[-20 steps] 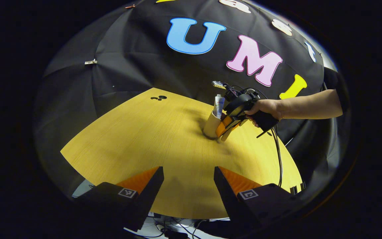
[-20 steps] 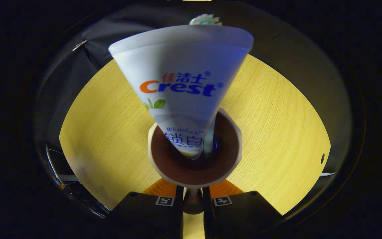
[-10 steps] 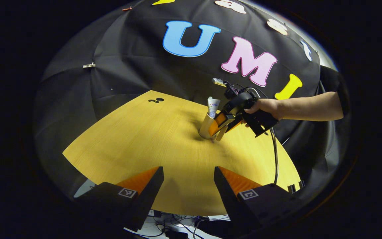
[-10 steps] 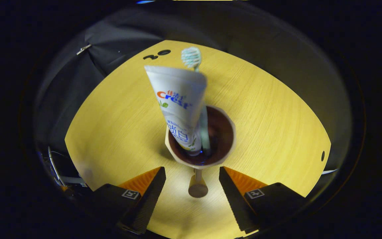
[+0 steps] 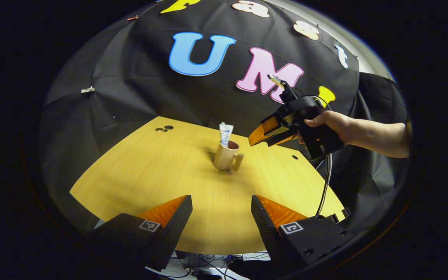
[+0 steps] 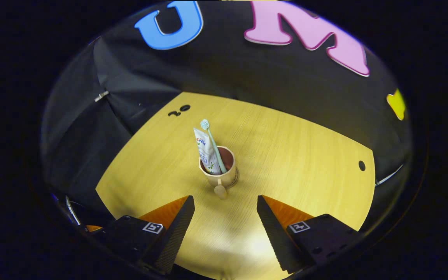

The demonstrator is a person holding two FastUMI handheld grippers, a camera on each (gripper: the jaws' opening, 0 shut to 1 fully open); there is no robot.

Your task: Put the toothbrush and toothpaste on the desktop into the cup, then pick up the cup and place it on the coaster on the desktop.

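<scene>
Since a second ago the right gripper [image 6: 226,212] has let go of the cup's handle and drawn back and up, so the cup [image 6: 221,173] now sits small and free on the desktop [image 6: 294,155] ahead of it rather than pressed between its fingers. Nearest in the right gripper view, its two fingers are spread wide with bare tabletop between them, holding nothing. Just beyond them the handle of the cup points back toward the camera. The cup stands upright, and a thin dark rim at its base may be the coaster, though that is hard to tell. Inside it the toothpaste [image 6: 205,151] stands on its cap end, leaning left, and the toothbrush [image 6: 213,146] leans beside it with its bristle head uppermost. In the left gripper view, the left gripper [image 5: 221,216] hovers over the near edge of the desktop, its fingers likewise wide apart and empty. Farther off in that view the cup [image 5: 227,156] stands mid-table with the toothpaste [image 5: 225,134] poking out of it. Beyond and to the right, the right gripper [image 5: 265,136] is held above and clear of the cup, tips tilted down toward it, gripped by a hand [image 5: 331,122] whose bare forearm reaches in roughly level from the right.
</scene>
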